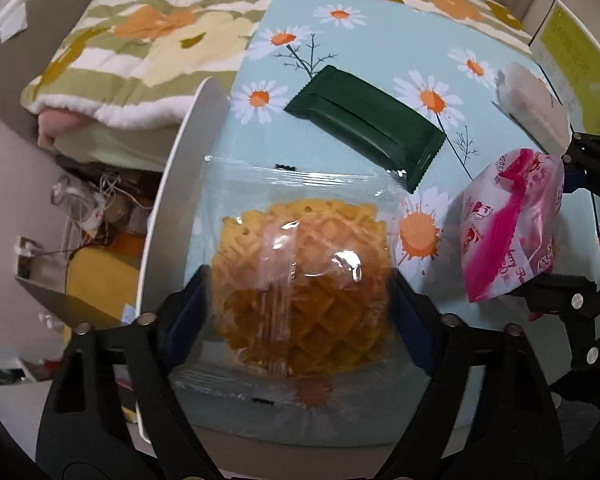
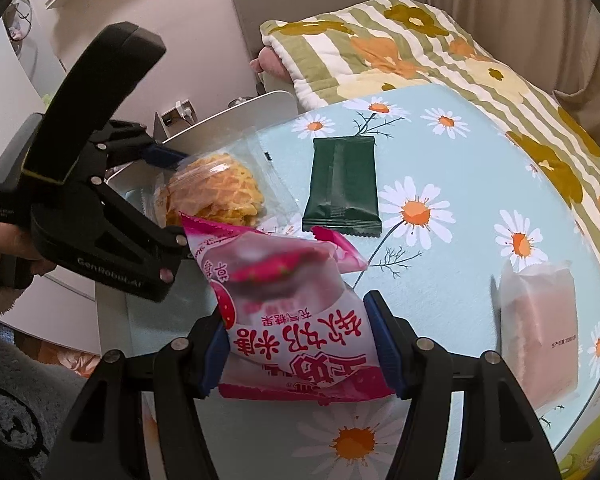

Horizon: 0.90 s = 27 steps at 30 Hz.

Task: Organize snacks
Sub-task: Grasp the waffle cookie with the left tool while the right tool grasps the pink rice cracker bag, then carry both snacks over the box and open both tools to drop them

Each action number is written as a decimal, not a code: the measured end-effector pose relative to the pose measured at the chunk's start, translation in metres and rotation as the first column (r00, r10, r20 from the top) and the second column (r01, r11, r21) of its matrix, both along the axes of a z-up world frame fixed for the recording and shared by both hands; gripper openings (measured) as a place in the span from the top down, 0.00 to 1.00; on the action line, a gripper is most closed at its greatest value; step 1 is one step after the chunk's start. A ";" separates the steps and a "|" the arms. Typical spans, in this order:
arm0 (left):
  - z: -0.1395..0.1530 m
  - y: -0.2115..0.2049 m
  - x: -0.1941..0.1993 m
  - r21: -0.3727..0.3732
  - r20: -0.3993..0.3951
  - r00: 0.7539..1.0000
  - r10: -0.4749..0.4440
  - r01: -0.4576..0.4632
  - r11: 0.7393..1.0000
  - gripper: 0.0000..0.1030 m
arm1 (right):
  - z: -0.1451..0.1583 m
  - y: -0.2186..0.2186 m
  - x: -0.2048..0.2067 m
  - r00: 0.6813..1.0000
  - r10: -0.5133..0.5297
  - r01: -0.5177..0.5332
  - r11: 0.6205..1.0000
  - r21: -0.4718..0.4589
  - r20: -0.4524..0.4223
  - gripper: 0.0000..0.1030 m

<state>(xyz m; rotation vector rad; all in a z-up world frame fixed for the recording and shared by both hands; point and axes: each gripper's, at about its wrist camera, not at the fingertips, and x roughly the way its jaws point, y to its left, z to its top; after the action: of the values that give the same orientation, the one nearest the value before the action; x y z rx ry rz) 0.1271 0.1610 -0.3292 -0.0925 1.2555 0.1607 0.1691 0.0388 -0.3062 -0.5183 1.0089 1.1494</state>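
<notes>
while both tongs are loaded, each clamps one snack clear of the daisy-print desk (image 2: 452, 280), which reads as two pickups made together so both can be carried off to wherever the snacks are being gathered; no bin or tray shows, so the destination cannot be told.

the left tongs (image 1: 300, 316) are closed part-way on the clear-wrapped waffle biscuit (image 1: 300, 284), pads pressing the packet's left and right sides, sealed ends pointing near and far, so its long axis runs away from the camera. it hangs over the desk's near left corner.

the right tongs (image 2: 300, 344) are closed about as far on the pink strawberry candy bag (image 2: 292, 300), gripped across its lower body, its crimped top pointing far and slightly left toward the biscuit, which it nearly touches.

two snacks lie flat on the desk: the dark green packet (image 2: 342, 186), long axis running near to far, in the middle, and a frosted white packet (image 2: 540, 332) at the near right, lying likewise.
</notes>
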 end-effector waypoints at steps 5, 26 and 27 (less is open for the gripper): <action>0.007 -0.001 -0.003 -0.030 0.015 1.000 -0.017 0.018 0.999 0.29 | 0.006 0.000 0.001 0.999 -0.043 0.043 0.999 0.003 0.002 0.44; 0.155 -0.020 0.020 -0.019 0.294 0.937 -0.189 0.203 0.979 0.29 | 0.148 -0.087 -0.010 0.832 -0.554 0.536 0.819 0.202 0.038 0.51; 0.161 -0.025 0.024 -0.018 0.308 0.930 -0.203 0.219 0.976 0.29 | 0.155 -0.094 -0.010 0.815 -0.578 0.558 0.801 0.216 0.040 0.51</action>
<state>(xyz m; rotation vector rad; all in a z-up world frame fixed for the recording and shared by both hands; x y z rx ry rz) 0.1512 0.1363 -0.1684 -0.0250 0.9531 -0.0720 0.1589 -0.0549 -0.1507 -0.0923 0.8645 0.6561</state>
